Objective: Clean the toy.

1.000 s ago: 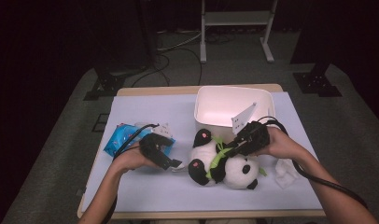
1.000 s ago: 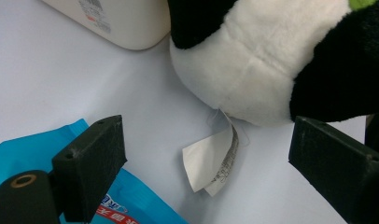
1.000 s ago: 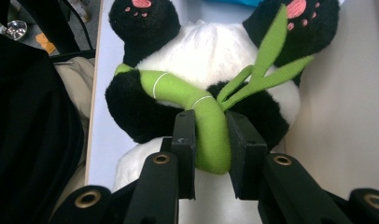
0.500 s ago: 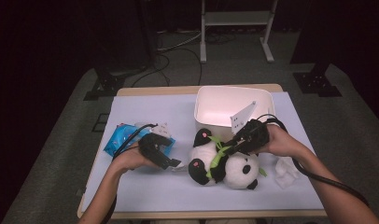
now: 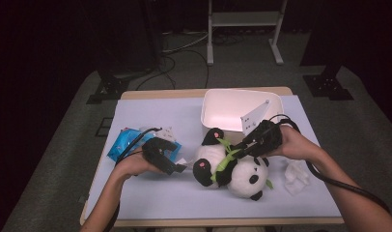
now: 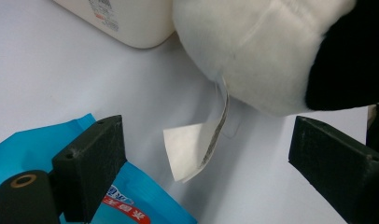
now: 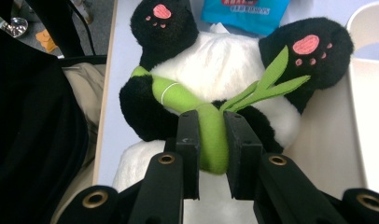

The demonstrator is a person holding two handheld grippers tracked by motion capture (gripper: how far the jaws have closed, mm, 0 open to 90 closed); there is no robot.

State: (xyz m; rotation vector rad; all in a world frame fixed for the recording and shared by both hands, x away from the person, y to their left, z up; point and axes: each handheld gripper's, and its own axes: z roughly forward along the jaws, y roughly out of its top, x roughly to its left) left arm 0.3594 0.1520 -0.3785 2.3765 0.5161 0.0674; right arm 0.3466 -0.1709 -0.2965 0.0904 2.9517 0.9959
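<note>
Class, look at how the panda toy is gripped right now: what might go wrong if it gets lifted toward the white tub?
1. The right tool pinches only the green bamboo stalk, not the panda body, so the toy may swing or the stalk may slip.
2. The white tub stands close behind, so a dangling leg could catch its rim.
3. The left tool is open and supports nothing.

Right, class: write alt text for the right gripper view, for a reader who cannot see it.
The right gripper has its two black jaws closed on the green bamboo stalk of a plush panda lying on the table. The panda's black feet with pink paw prints point away from the camera, a blue packet lies beyond it, and a white bin stands at the right edge.
</note>
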